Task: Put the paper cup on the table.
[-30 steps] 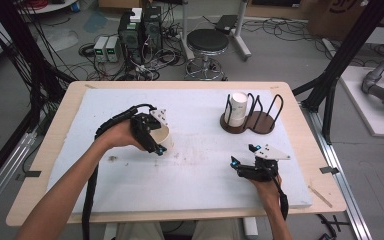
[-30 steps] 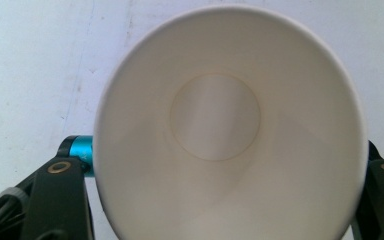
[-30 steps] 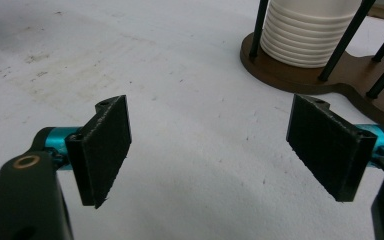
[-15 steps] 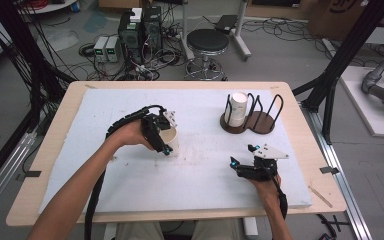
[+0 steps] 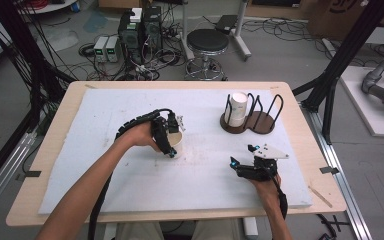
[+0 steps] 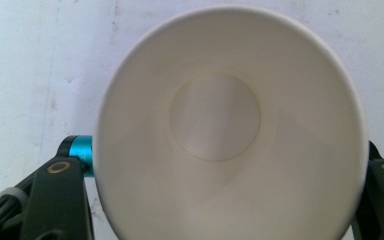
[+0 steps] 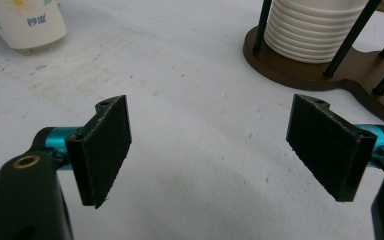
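Note:
A white paper cup (image 5: pixel 176 143) stands upright near the middle of the white mat, its base on or just above the surface. My left gripper (image 5: pixel 168 141) is shut on it from above, and the hand is at its left. Looking down along the left gripper (image 6: pixel 225 192), I see the empty inside of the cup (image 6: pixel 215 120) between the jaws. My right gripper (image 5: pixel 241 156) rests low at the front right, open, nothing between its pads (image 7: pixel 105 150). The right gripper (image 7: pixel 212 150) points toward the cup (image 7: pixel 27 20), which carries a printed label.
A dark wooden rack (image 5: pixel 260 122) with black wire loops stands at the back right, holding a stack of white cups (image 5: pixel 238 107); the stack (image 7: pixel 315 25) and rack base (image 7: pixel 330 75) are close ahead of the right gripper. The white mat (image 5: pixel 105 110) covers the wooden table.
My left hand has carried the cup to the right and lower, down to the mat. The right gripper has stayed where it was, still open.

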A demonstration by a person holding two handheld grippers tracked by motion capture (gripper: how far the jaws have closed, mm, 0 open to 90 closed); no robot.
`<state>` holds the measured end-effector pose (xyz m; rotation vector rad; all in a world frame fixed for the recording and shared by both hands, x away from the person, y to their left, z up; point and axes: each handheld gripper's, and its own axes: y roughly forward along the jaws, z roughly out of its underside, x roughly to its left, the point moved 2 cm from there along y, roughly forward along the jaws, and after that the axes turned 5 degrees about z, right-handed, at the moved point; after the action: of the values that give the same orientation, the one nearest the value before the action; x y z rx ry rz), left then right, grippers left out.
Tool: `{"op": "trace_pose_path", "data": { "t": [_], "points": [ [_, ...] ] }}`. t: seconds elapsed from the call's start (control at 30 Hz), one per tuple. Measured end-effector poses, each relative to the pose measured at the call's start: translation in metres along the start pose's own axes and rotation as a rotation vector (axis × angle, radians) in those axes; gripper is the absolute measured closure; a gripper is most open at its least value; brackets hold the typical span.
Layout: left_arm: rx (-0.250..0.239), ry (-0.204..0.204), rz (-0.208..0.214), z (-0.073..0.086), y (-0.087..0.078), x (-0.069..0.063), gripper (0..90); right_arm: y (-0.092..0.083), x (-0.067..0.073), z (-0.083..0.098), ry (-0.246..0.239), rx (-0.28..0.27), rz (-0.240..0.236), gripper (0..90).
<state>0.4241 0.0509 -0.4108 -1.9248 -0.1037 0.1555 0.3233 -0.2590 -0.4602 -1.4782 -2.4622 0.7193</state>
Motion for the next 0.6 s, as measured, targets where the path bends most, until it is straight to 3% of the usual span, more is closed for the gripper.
{"op": "trace_pose_path", "data": {
  "t": [0.27,0.37,0.43,0.6],
  "points": [
    [-0.019,0.005,-0.006,-0.008,0.009,-0.002,27.3,0.0,-0.001,0.0,0.009,-0.004,-0.003,18.6],
    [-0.042,-0.004,-0.001,-0.007,0.01,-0.001,25.5,0.0,-0.001,0.0,0.016,-0.005,-0.005,18.6],
    [-0.059,-0.001,0.026,-0.004,0.013,0.0,24.7,0.0,-0.001,0.0,0.016,-0.004,-0.006,18.6],
    [-0.112,-0.016,0.032,0.002,0.018,0.0,19.7,0.0,-0.001,0.0,0.016,-0.003,-0.008,18.6]
  ]
}}
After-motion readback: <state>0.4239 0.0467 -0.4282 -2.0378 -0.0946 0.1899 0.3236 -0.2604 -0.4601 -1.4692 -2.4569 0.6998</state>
